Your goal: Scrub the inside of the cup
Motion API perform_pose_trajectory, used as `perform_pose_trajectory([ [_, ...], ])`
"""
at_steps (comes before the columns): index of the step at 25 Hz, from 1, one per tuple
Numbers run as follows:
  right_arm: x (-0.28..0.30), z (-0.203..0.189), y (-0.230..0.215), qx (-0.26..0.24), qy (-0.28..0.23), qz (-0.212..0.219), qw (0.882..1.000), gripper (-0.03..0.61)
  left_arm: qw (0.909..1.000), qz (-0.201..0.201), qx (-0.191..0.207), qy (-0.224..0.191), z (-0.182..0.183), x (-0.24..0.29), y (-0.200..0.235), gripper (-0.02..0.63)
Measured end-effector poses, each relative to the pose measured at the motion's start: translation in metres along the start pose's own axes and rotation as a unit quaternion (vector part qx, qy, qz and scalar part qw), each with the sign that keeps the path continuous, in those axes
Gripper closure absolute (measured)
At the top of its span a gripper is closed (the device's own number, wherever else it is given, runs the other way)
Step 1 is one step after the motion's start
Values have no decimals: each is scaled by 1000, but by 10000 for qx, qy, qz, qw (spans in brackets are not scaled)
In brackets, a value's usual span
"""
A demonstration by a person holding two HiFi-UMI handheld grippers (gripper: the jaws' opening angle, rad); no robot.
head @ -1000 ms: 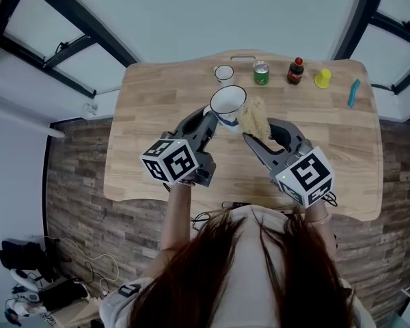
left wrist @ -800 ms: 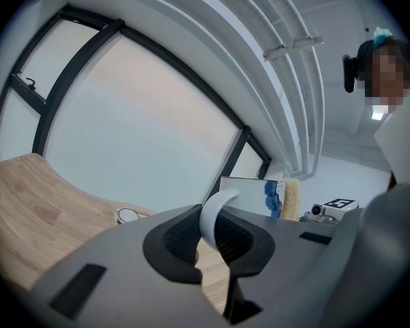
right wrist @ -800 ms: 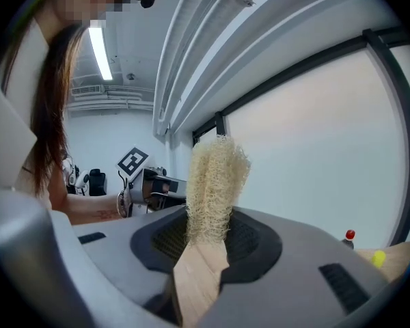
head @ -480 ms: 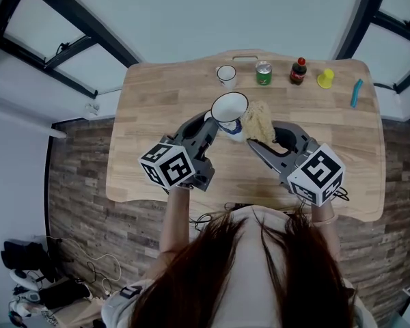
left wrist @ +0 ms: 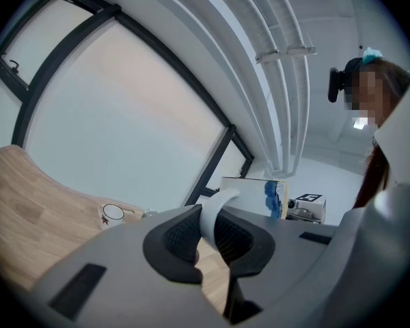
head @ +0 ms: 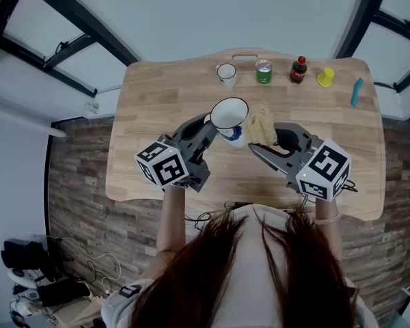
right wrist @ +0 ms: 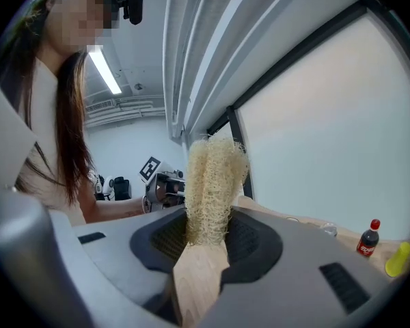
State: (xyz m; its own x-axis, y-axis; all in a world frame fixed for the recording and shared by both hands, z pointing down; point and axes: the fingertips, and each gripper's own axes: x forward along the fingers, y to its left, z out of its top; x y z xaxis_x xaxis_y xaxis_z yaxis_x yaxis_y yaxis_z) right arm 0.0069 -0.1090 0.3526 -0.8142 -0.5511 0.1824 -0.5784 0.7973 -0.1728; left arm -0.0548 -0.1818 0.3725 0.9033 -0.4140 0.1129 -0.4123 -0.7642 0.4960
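- Hidden or unclear: hair fills the bottom of the head view and covers the person's forearms near the body. In the left gripper view the gripper's own body cuts off most of the cup (left wrist: 249,193). Only its white handle and a strip of wall with a blue print show. The yellow item (head: 324,78) and the teal stick (head: 356,92) at the table's far right are too small to identify.
- Surface: light wooden table (head: 157,115) with a handle slot at its far edge. A row stands along the back: 1 small white cup (head: 226,73), 1 green can (head: 264,72) and 1 dark bottle with a red cap (head: 298,70).
- Room: grey-brown plank floor (head: 75,162), pale walls, dark window frames, cables on the floor at lower left.
- Left gripper (head: 215,125): jaws closed on the cup's handle, which sits pinched between the 2 pads. The cup (head: 229,115) is held up off the table over its middle, with its dark-rimmed mouth facing up toward the head camera.
- Right gripper (head: 257,139): jaws clamped on the base of a pale loofah scrubber (head: 260,123), whose fibres stand up past the fingertips.
- Relation: the loofah sits just beside the cup's right rim, outside the mouth. I cannot tell whether it touches. The 2 grippers angle toward each other.
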Motion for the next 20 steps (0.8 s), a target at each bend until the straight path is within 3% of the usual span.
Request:
perform_pose_trajectory([
  [20,-9,-6,25,214,202,847,9960,436,9936,-1048,-246,332,-14,-8,-19,581],
])
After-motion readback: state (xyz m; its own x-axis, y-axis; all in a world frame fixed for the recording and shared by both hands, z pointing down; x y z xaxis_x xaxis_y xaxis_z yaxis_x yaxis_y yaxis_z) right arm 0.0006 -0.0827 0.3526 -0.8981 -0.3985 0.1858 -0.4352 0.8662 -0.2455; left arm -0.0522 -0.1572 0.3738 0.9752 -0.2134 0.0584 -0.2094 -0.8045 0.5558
